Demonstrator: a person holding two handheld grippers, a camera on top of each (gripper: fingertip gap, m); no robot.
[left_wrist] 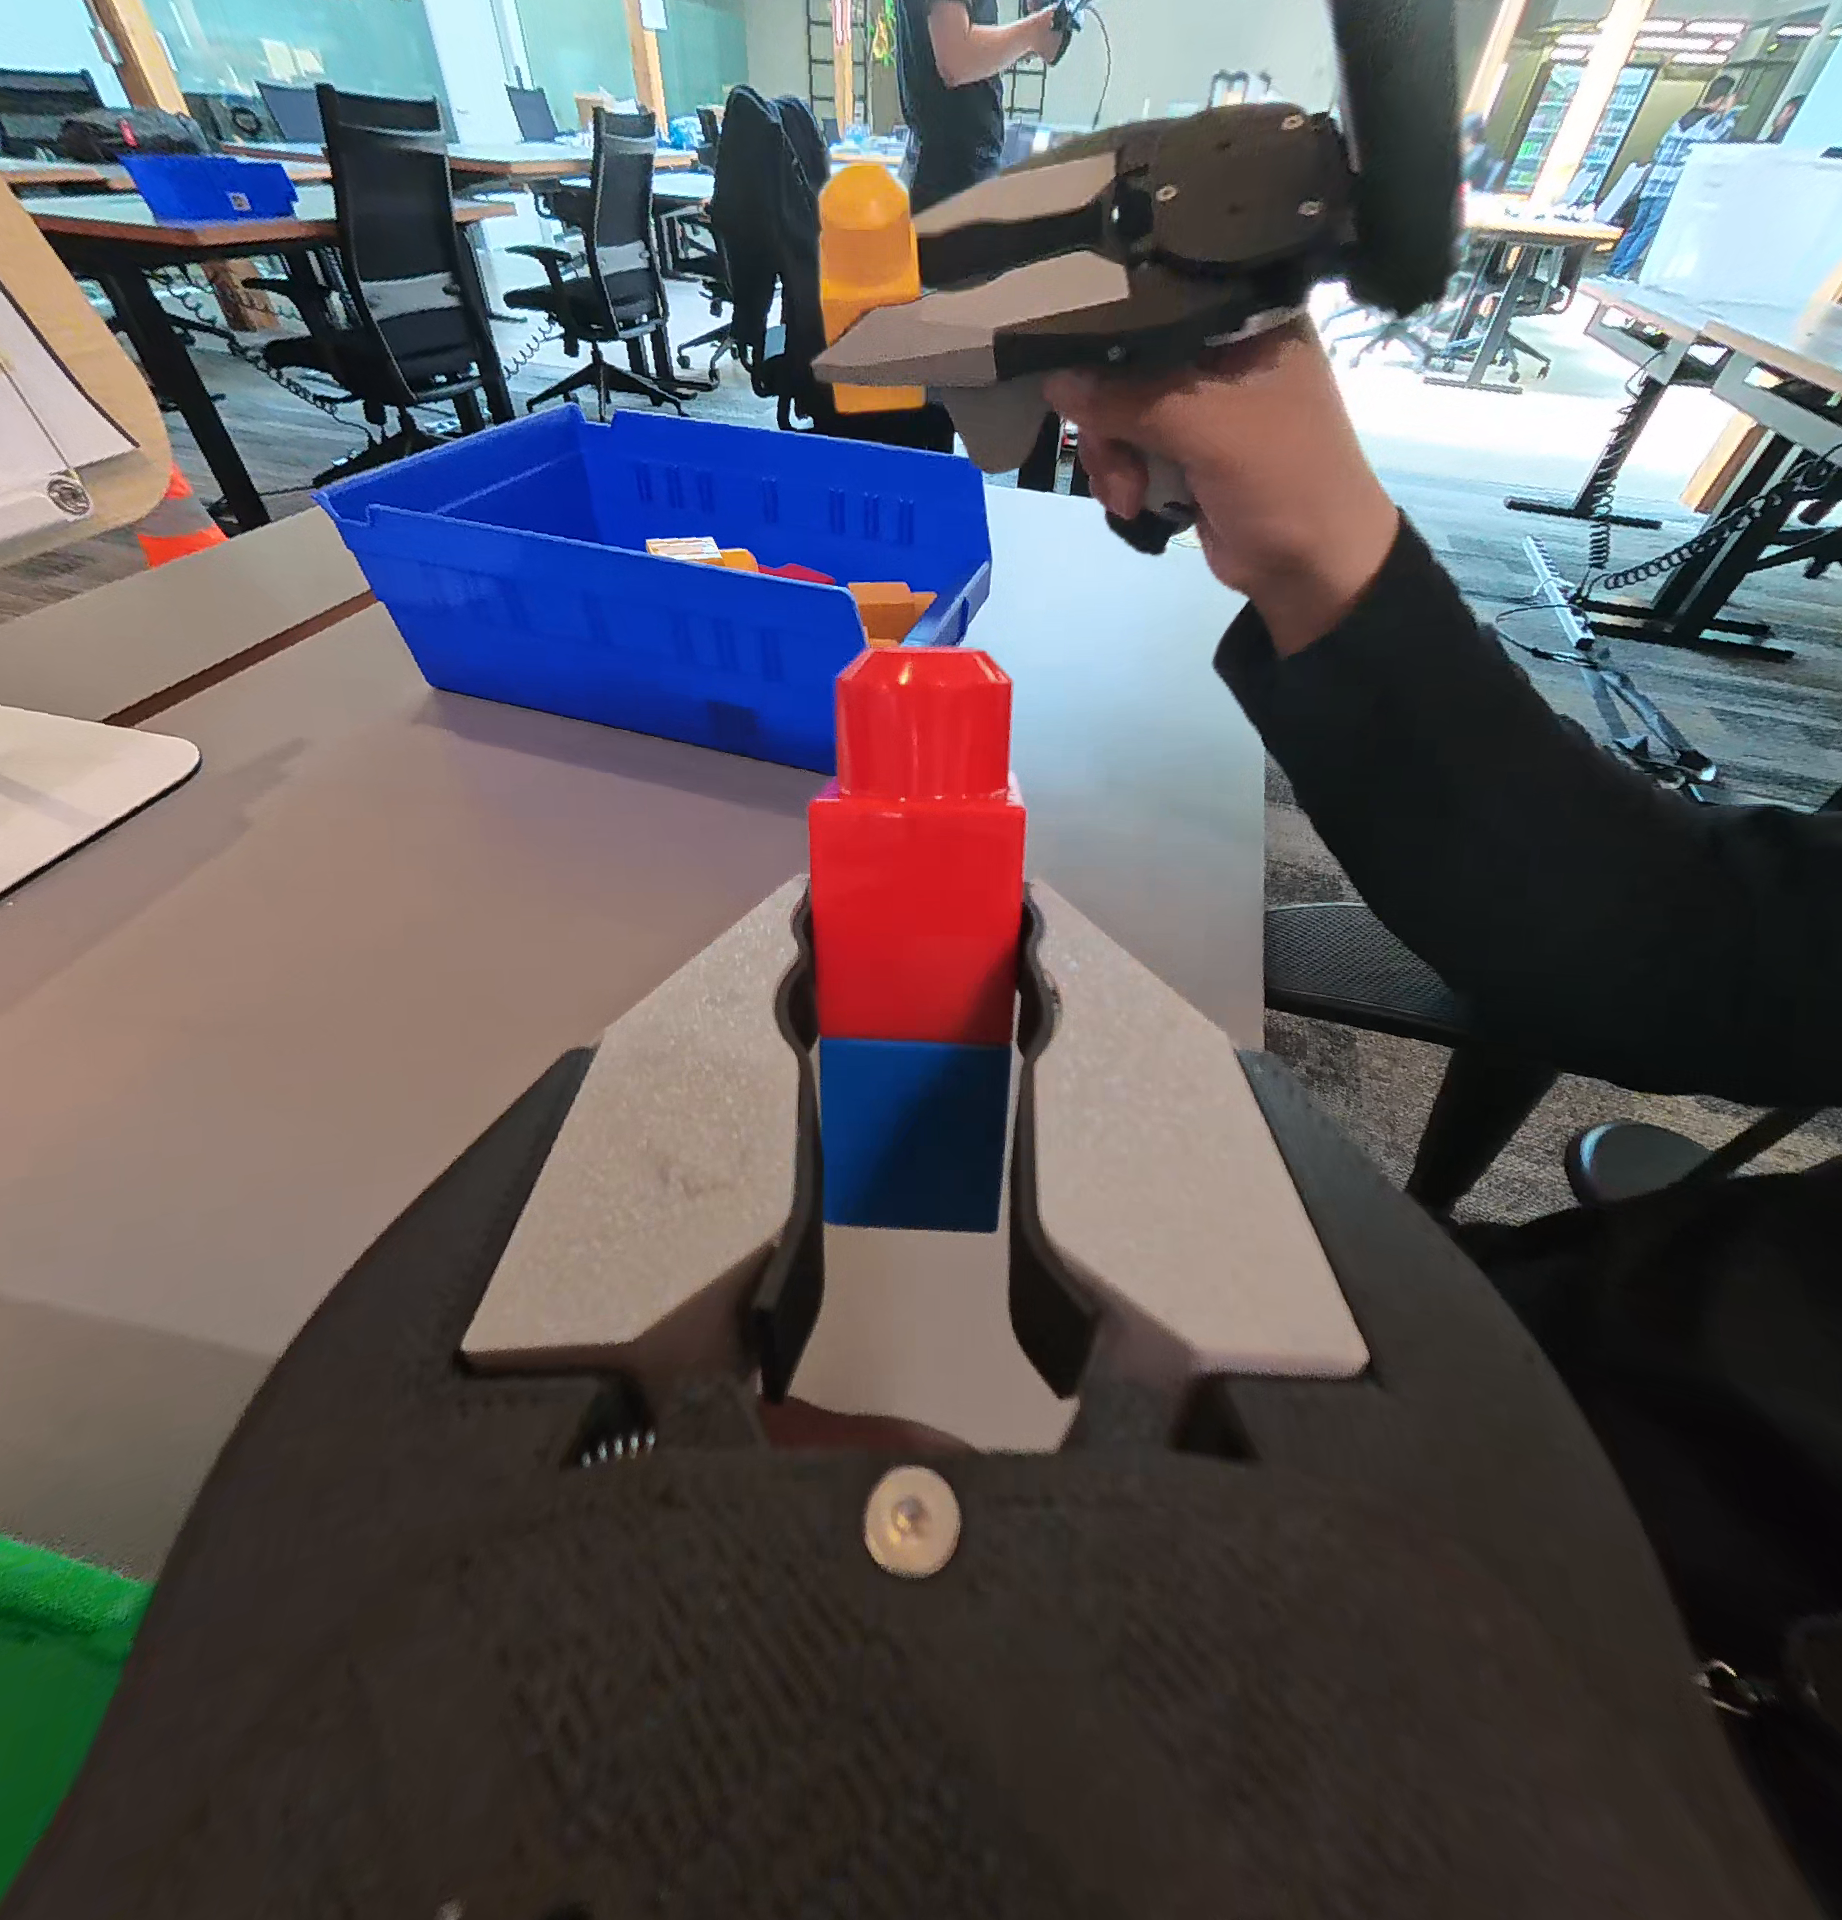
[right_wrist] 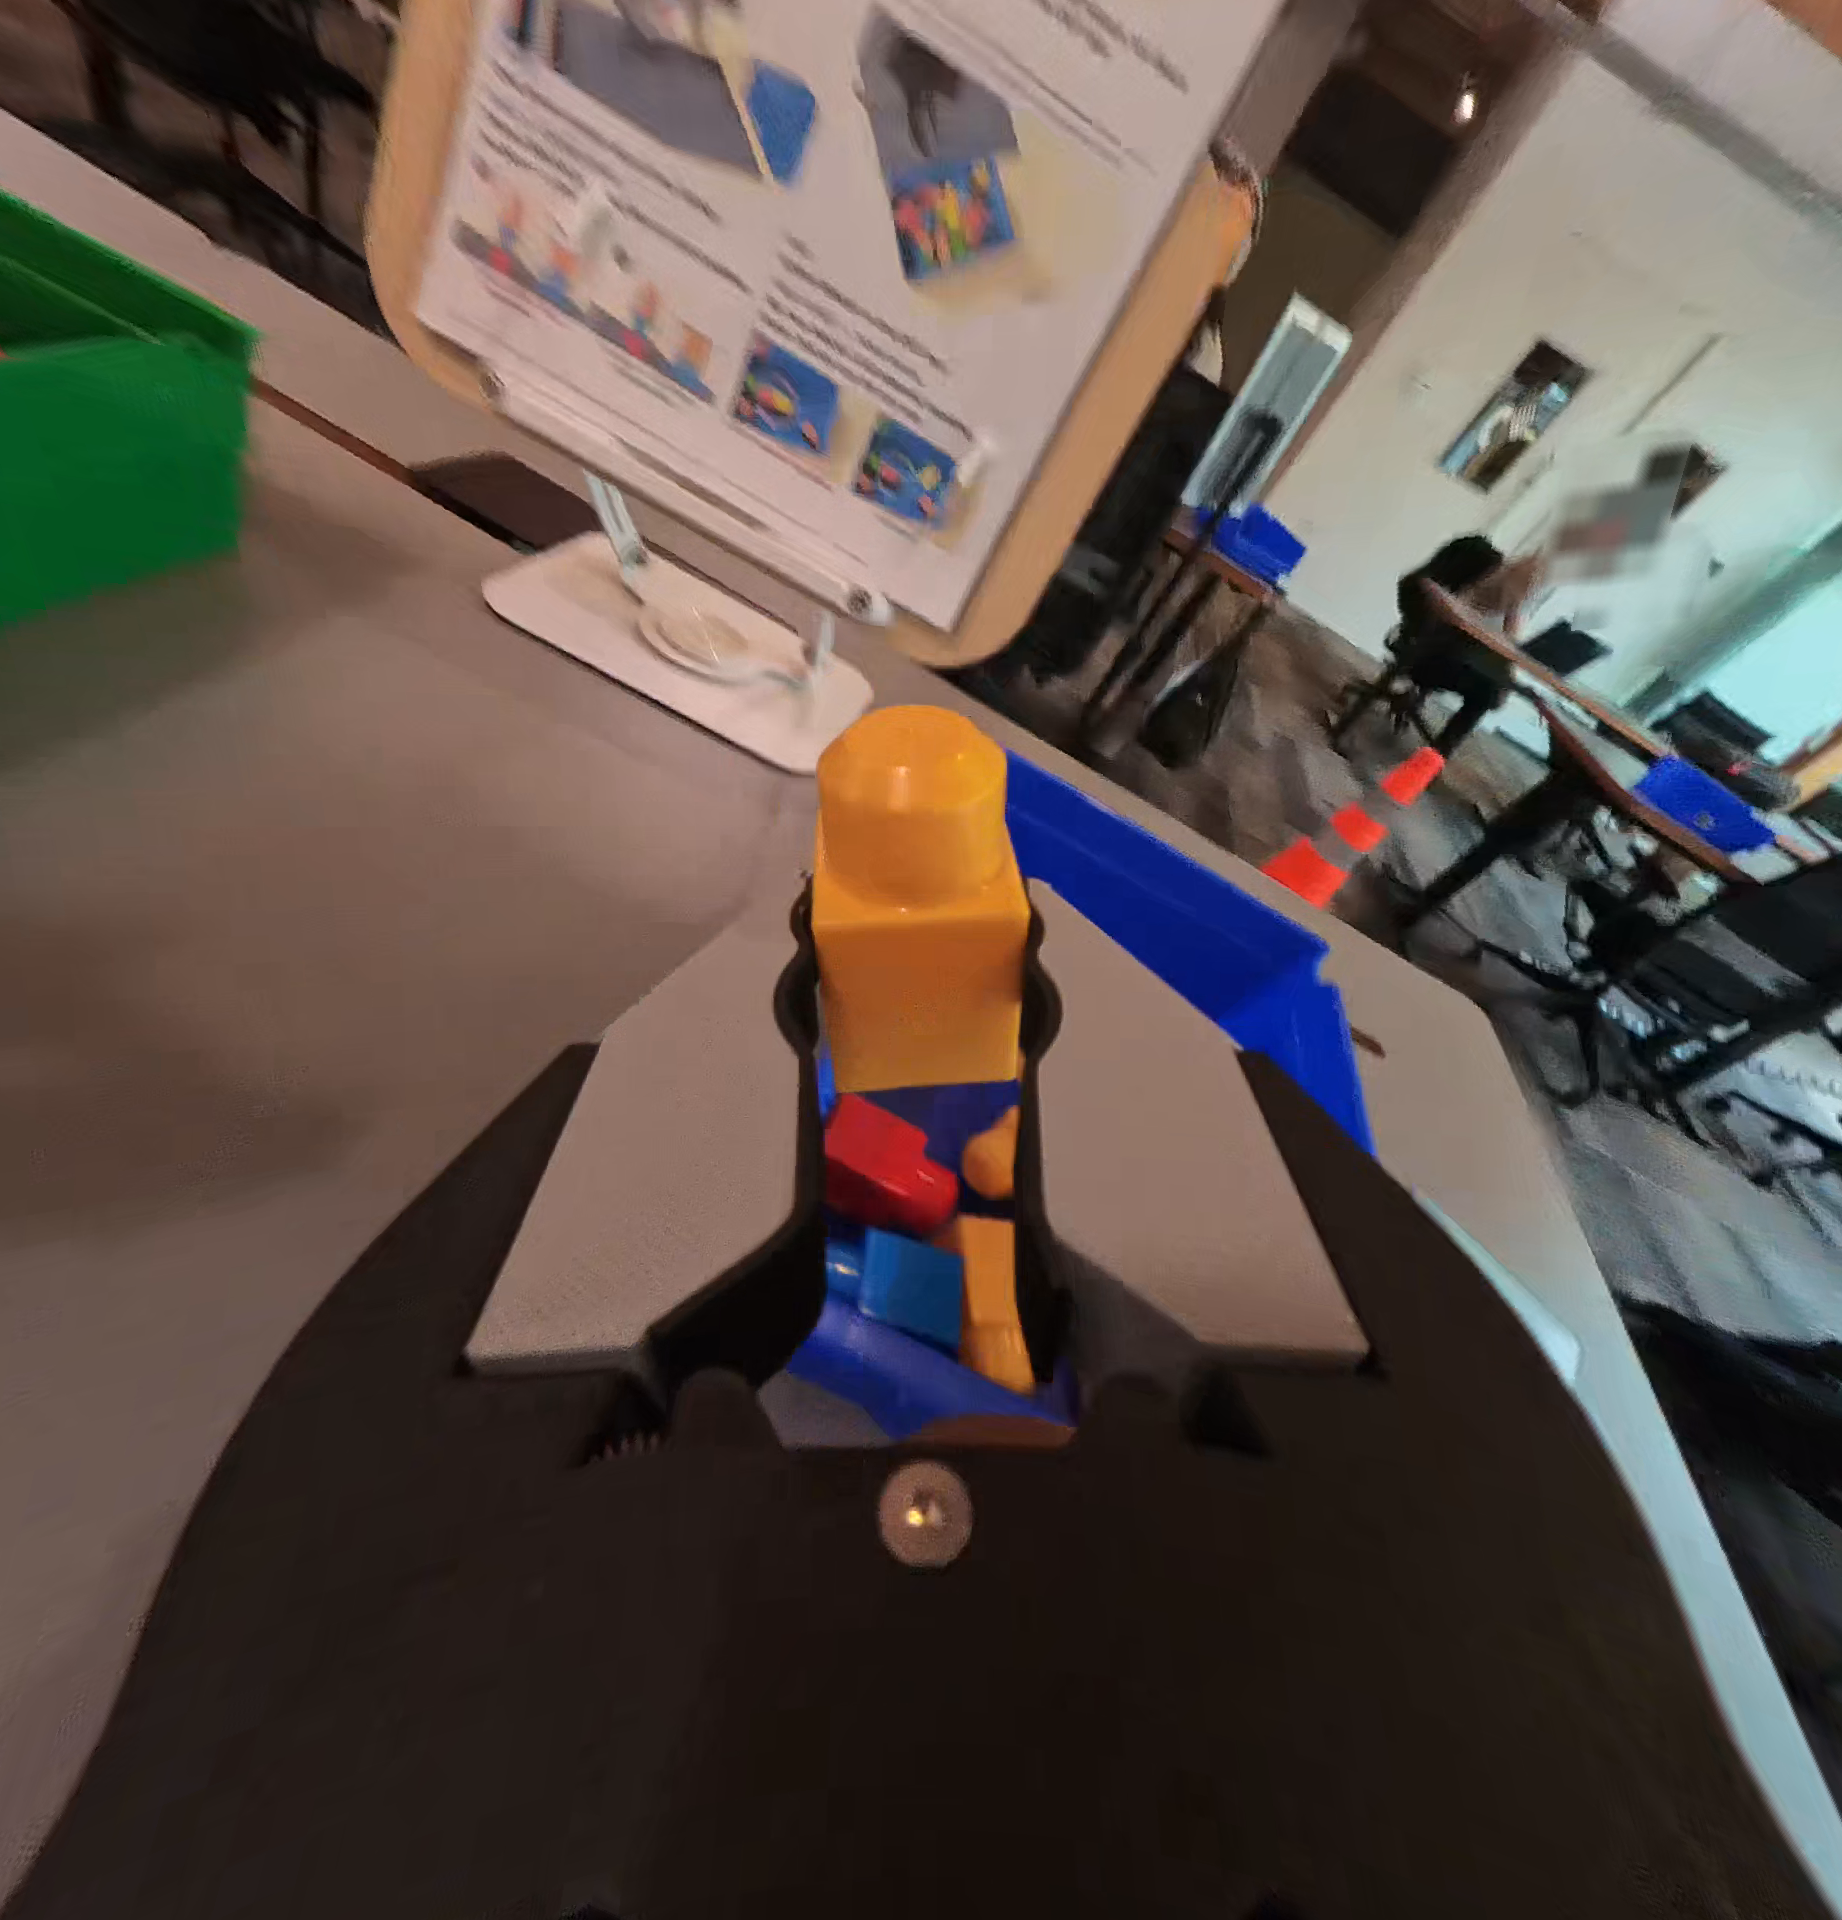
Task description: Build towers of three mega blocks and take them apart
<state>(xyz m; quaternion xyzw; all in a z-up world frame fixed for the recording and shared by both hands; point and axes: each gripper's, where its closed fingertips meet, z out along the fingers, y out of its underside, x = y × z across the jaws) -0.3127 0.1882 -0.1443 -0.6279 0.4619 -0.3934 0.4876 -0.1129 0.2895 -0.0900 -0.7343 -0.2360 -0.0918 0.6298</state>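
Observation:
My left gripper [left_wrist: 917,935] is shut on a red block [left_wrist: 917,894] that sits on top of a blue block [left_wrist: 912,1132]; the two-block stack stands upright over the grey table [left_wrist: 377,935]. My right gripper [right_wrist: 917,956] is shut on an orange block [right_wrist: 912,935] and holds it in the air above the blue bin [right_wrist: 1187,925]. In the left wrist view the right gripper [left_wrist: 875,301] and its orange block [left_wrist: 867,270] hang high above and behind the red block. Loose red, blue and orange blocks [right_wrist: 896,1174] lie in the bin below.
The blue bin [left_wrist: 543,582] stands behind the stack on the table. A green bin [right_wrist: 86,457] is at the left. A stand with an instruction sheet [right_wrist: 771,270] is at the far table edge. Office chairs, desks and people fill the room beyond. Some 25 centimeters of space lies between my two pairs of fingers.

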